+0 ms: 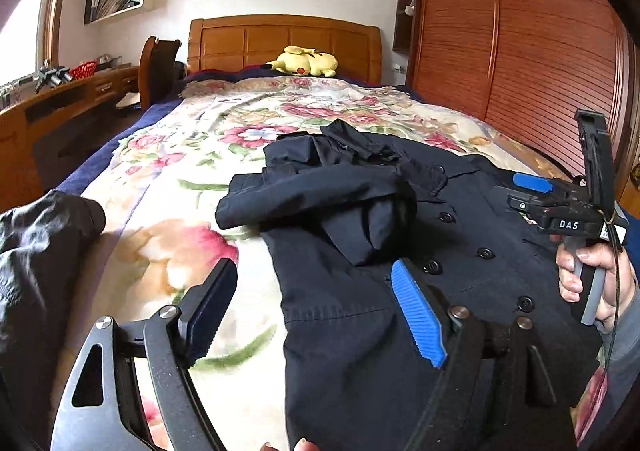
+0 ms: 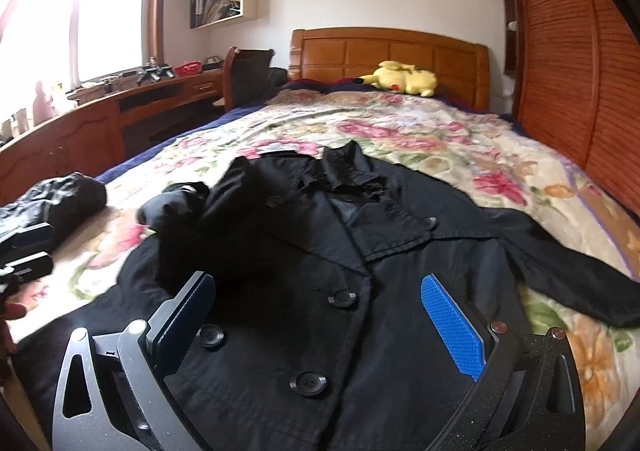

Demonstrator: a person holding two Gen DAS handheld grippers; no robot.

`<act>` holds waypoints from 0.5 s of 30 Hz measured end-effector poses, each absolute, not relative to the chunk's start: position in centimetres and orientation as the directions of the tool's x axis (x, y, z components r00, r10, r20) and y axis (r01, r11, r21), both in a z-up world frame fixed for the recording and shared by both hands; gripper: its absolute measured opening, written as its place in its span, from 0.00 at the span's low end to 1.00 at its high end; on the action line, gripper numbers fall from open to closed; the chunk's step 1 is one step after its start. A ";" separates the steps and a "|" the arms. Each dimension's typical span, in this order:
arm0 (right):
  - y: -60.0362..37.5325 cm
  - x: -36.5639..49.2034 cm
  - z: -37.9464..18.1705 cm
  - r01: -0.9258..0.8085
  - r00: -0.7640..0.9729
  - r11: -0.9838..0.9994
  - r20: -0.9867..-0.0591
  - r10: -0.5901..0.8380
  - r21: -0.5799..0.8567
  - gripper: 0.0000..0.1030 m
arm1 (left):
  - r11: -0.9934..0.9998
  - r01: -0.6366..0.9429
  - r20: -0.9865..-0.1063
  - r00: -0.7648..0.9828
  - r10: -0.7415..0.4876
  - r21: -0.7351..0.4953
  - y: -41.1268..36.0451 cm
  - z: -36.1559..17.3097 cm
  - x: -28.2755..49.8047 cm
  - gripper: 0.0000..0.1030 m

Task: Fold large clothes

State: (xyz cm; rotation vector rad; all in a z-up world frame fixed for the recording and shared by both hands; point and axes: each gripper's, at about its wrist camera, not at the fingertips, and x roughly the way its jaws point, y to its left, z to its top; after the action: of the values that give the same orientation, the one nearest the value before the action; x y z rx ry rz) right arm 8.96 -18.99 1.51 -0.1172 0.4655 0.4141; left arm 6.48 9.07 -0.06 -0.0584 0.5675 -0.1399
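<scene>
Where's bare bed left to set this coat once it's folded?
Widest free patch: the floral bedspread between the coat collar and the yellow plush toy. A narrower strip lies between the coat and the dark garment. The near end is crowded.

Bed (image 2: 460, 155), floral cover; dark coat (image 2: 360, 291) spread across it; crumpled black garment (image 2: 52, 199) at left; yellow plush toy (image 2: 400, 81) by headboard.

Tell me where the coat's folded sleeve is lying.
In the right wrist view the folded sleeve lies on the dark coat, left of its collar.
</scene>
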 end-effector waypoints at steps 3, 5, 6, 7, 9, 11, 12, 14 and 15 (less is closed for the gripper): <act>-18.4 9.3 1.9 -0.421 0.804 0.907 -0.470 0.365 -0.016 1.00 | 0.990 0.109 -0.525 0.840 -0.137 -0.084 9.6 0.1 6.2 0.78; -17.5 9.4 2.1 -0.438 0.793 0.898 -0.481 0.375 -0.022 1.00 | 0.992 0.105 -0.517 0.846 -0.128 -0.072 9.9 0.2 5.9 0.78; -16.9 9.6 2.3 -0.449 0.787 0.893 -0.487 0.379 -0.032 1.00 | 0.992 0.105 -0.515 0.848 -0.125 -0.068 10.0 0.3 5.8 0.78; -16.2 9.8 2.5 -0.458 0.783 0.888 -0.494 0.377 -0.047 1.00 | 0.993 0.100 -0.513 0.850 -0.116 -0.060 10.2 0.3 5.7 0.78; -14.6 10.4 2.9 -0.477 0.775 0.875 -0.508 0.375 -0.081 1.00 | 0.995 0.087 -0.513 0.852 -0.100 -0.049 10.7 0.3 5.7 0.78; -13.0 11.1 3.3 -0.498 0.766 0.861 -0.518 0.381 -0.103 1.00 | 0.996 0.075 -0.514 0.853 -0.093 -0.057 11.5 0.3 5.8 0.78; -12.1 11.4 3.5 -0.511 0.758 0.853 -0.524 0.387 -0.110 1.00 | 0.996 0.068 -0.516 0.852 -0.089 -0.060 11.9 0.3 5.8 0.78; -10.2 12.2 3.8 -0.537 0.742 0.834 -0.540 0.397 -0.125 1.00 | 0.997 0.047 -0.513 0.856 -0.072 -0.061 12.8 0.3 5.8 0.78; -9.3 12.5 3.9 -0.546 0.737 0.826 -0.547 0.397 -0.137 1.00 | 0.998 0.036 -0.511 0.858 -0.061 -0.058 13.1 0.2 5.8 0.78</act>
State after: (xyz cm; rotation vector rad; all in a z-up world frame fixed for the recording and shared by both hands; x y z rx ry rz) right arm 12.54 -9.28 3.91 -0.2996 0.5275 0.5262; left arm 5.76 13.12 0.22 -0.0470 0.5379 -0.0508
